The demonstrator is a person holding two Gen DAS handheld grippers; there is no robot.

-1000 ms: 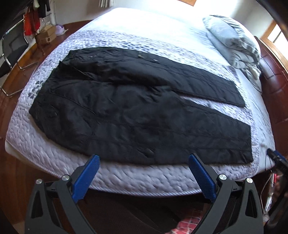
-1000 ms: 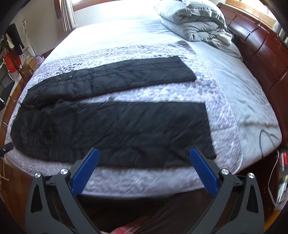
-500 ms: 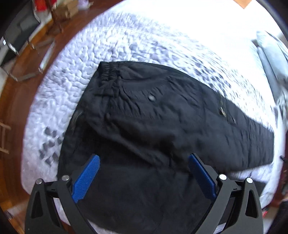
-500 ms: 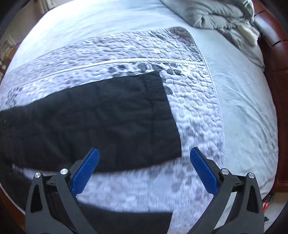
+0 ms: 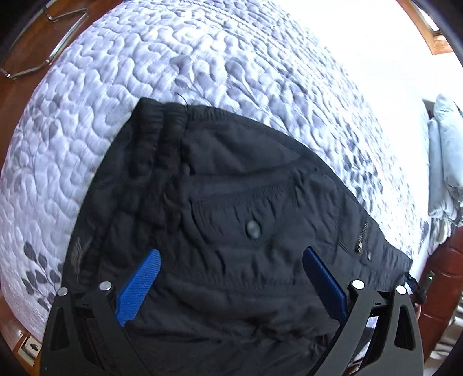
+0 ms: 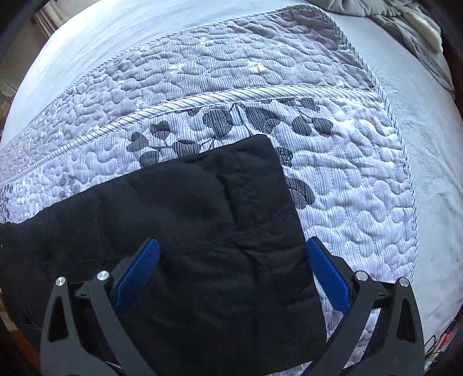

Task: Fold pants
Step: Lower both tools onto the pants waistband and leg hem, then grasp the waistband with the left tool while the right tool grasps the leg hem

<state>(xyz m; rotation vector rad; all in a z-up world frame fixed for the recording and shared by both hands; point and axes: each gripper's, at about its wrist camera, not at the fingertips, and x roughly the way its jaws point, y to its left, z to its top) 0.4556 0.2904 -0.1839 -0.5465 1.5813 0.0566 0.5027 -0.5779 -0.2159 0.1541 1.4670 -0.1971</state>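
Observation:
Black pants lie flat on a quilted bed cover. In the left wrist view I see their waist end (image 5: 231, 208), with the elastic waistband at the upper left, a button and a zip. My left gripper (image 5: 231, 277) is open, close above the seat of the pants. In the right wrist view the cuff end of the far leg (image 6: 231, 217) fills the middle. My right gripper (image 6: 231, 266) is open and straddles the leg just short of its hem.
The grey-white quilt (image 6: 332, 121) with a leaf print spreads under the pants. A plain sheet (image 6: 428, 144) lies to its right. A rumpled grey duvet (image 6: 411, 26) sits at the far right. Wooden floor and a metal chair frame (image 5: 46, 34) lie beyond the bed's left edge.
Both grippers have moved forward and down from the bed's edge toward the pants. The left now hovers at the waist, the right at the far leg's cuff. Both stay open.

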